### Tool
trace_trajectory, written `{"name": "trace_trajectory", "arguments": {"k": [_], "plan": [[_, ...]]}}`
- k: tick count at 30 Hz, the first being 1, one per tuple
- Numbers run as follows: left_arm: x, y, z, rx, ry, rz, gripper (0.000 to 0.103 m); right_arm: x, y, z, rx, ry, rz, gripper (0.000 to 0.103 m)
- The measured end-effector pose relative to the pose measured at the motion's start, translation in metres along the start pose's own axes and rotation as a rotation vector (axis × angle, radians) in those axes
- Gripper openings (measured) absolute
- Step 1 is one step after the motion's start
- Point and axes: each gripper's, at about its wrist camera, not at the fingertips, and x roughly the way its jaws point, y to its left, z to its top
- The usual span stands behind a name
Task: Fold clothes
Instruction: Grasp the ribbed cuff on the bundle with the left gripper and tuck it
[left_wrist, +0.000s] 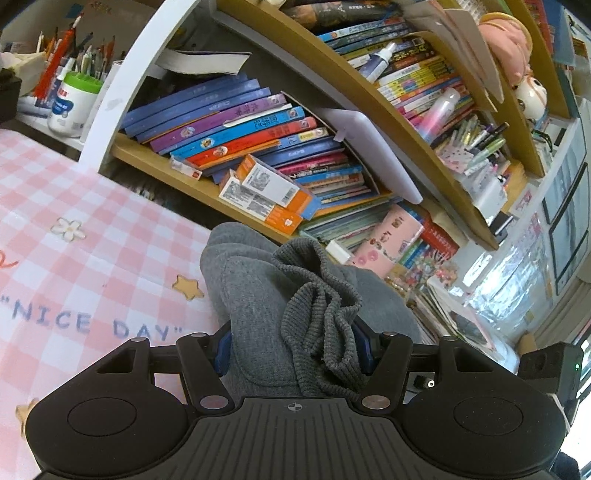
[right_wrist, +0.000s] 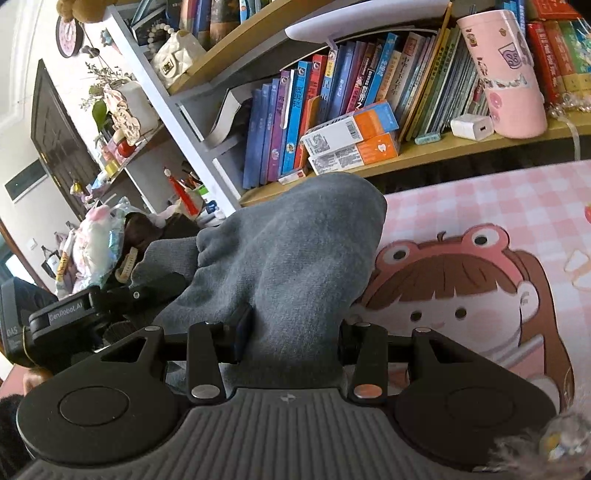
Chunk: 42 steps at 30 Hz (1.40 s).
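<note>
Black ribbed left claw (left_wrist: 293, 350), blue pads, silver screws, crosshair mark

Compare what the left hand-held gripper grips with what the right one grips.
The left hand-held gripper pinches a bunched ribbed cuff along with smooth grey fabric; the right hand-held gripper pinches only smooth fabric. The left's jaws stand wider apart than the right's. Both are shut on the same grey garment, held over the pink checked cloth.

I have the left hand-held gripper (left_wrist: 293, 350) and the right hand-held gripper (right_wrist: 291, 332) both angled slightly downward, each clamped on grey cloth (left_wrist: 258, 295)
</note>
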Motion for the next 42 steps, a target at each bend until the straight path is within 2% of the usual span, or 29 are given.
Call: {"name": "trace_trajectory", "arguments": {"k": [10, 24, 30, 32, 36, 37, 38, 40, 42], "plan": [[0.059, 0.007, 0.030, 0.083, 0.014, -0.012, 0.060, 0.040, -0.035, 0.027, 0.002, -0.028, -0.025, 0.040], [0.148, 0.045, 0.060, 0.012, -0.025, -0.013, 0.060, 0.103, -0.079, 0.069, 0.050, -0.054, -0.101, 0.040], [0.159, 0.063, 0.060, -0.042, -0.025, -0.030, 0.060, 0.117, -0.095, 0.076, 0.086, -0.055, -0.080, 0.041], [0.160, 0.067, 0.060, -0.052, -0.020, -0.034, 0.061, 0.118, -0.099, 0.076, 0.101, -0.052, -0.070, 0.044], [0.160, 0.063, 0.057, -0.031, -0.019, -0.022, 0.072, 0.116, -0.101, 0.072, 0.112, -0.058, -0.076, 0.055], [0.159, 0.062, 0.056, -0.019, -0.020, -0.017, 0.079, 0.115, -0.100, 0.070, 0.105, -0.063, -0.085, 0.068], [0.157, 0.061, 0.055, -0.005, -0.025, -0.013, 0.082, 0.114, -0.099, 0.069, 0.098, -0.068, -0.095, 0.078], [0.152, 0.057, 0.054, 0.022, -0.039, -0.004, 0.095, 0.111, -0.097, 0.067, 0.082, -0.079, -0.111, 0.080], [0.143, 0.054, 0.053, 0.051, -0.070, 0.013, 0.097, 0.104, -0.095, 0.063, 0.068, -0.091, -0.121, 0.084]]}}
